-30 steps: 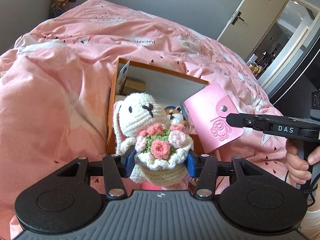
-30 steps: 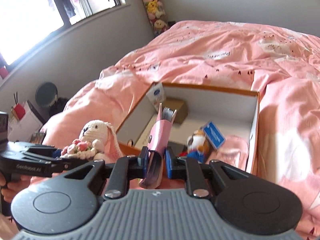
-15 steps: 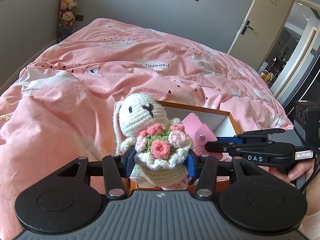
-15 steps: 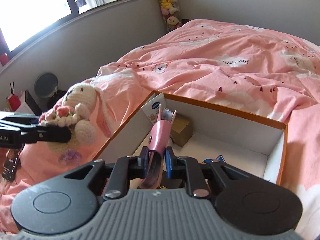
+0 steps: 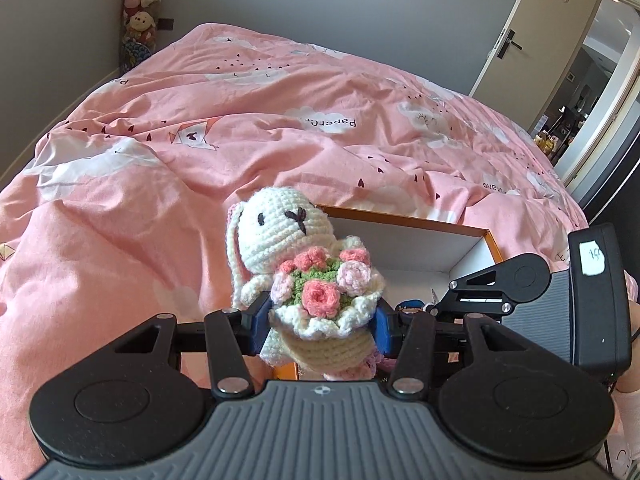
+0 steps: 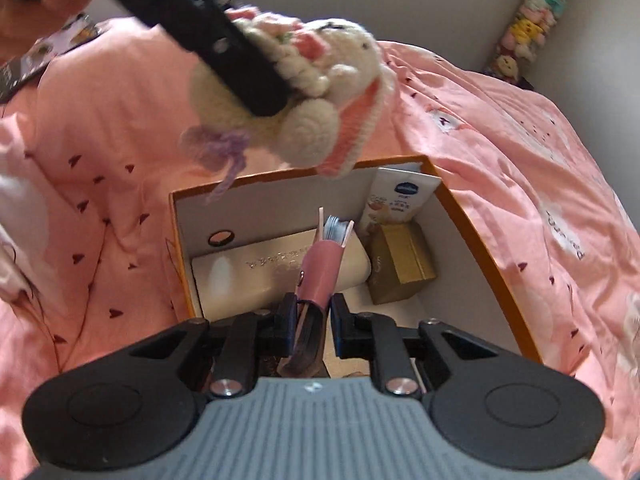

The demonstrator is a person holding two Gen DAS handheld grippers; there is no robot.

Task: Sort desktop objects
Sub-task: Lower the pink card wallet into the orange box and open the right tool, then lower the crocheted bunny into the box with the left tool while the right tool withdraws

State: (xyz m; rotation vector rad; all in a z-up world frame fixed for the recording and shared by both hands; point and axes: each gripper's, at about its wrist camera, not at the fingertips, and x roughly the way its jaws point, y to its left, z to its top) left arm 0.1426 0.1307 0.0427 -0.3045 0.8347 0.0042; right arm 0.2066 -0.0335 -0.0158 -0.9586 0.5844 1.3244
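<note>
My left gripper (image 5: 320, 324) is shut on a white crochet bunny (image 5: 296, 264) that holds a pink flower bouquet, above the near edge of an orange-rimmed white box (image 5: 404, 220). The bunny (image 6: 320, 80) also shows in the right wrist view, hanging over the box's far-left corner. My right gripper (image 6: 314, 316) is shut on a pink card wallet (image 6: 322, 268), upright, low over the inside of the box (image 6: 472, 232). The right gripper's body (image 5: 540, 292) sits over the box at the right of the left wrist view.
Inside the box lie a cream case (image 6: 260, 280), a gold carton (image 6: 404, 264) and a white sachet with a blue logo (image 6: 400, 200). The box sits on a bed with a pink duvet (image 5: 200, 140). A shelf of plush toys (image 5: 140, 12) and a door (image 5: 532, 40) stand beyond.
My right gripper has tipped downward with the wallet, over the box interior. My left gripper with the bunny has come closer, over the box edge.
</note>
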